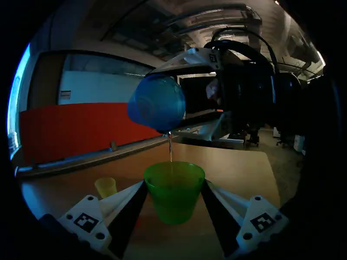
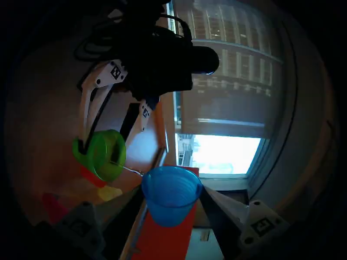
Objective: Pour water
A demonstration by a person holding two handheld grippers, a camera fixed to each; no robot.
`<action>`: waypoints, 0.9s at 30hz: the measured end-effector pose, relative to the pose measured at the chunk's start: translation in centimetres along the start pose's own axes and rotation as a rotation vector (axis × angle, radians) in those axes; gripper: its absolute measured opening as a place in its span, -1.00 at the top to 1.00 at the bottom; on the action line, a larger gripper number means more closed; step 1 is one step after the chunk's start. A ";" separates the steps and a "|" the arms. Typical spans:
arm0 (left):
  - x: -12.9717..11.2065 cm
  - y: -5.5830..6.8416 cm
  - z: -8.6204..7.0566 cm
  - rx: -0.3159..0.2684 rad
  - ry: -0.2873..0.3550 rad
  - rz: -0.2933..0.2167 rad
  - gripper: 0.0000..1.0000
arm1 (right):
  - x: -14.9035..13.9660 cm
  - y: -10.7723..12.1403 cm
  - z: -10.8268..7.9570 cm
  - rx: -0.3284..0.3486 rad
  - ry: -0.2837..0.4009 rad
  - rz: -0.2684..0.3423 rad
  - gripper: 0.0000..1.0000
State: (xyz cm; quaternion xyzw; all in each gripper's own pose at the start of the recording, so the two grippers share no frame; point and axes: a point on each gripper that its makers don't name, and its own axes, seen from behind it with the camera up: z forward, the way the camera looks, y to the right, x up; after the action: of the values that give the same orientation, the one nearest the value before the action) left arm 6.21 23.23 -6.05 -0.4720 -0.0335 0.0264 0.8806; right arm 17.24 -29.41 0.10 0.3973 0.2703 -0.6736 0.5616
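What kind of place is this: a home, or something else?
Probably an office or lab, not a home: exposed ceiling pipes, what look like office chairs beyond the wooden table, and a big window.

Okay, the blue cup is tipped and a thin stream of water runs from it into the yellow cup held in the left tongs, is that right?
No, the cup is wrong. The stream from the blue cup falls into the green cup held in the left tongs; the small yellow cup stands aside. The left gripper view shows it.
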 end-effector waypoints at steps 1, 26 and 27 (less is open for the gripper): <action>0.0 0.0 0.0 0.000 0.000 0.000 -0.70 | 0.0 0.0 0.0 -0.001 0.000 -0.002 -0.82; 0.2 0.0 0.1 -0.001 0.006 0.000 -0.70 | -0.5 0.4 0.1 -0.011 -0.006 -0.028 -0.82; 0.2 0.0 0.1 -0.001 0.006 0.000 -0.70 | -0.5 0.4 0.1 -0.012 -0.006 -0.028 -0.82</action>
State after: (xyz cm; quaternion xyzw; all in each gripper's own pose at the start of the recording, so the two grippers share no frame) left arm 6.44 23.31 -6.03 -0.4724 -0.0306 0.0250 0.8805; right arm 17.64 -29.33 0.59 0.3880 0.2779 -0.6811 0.5552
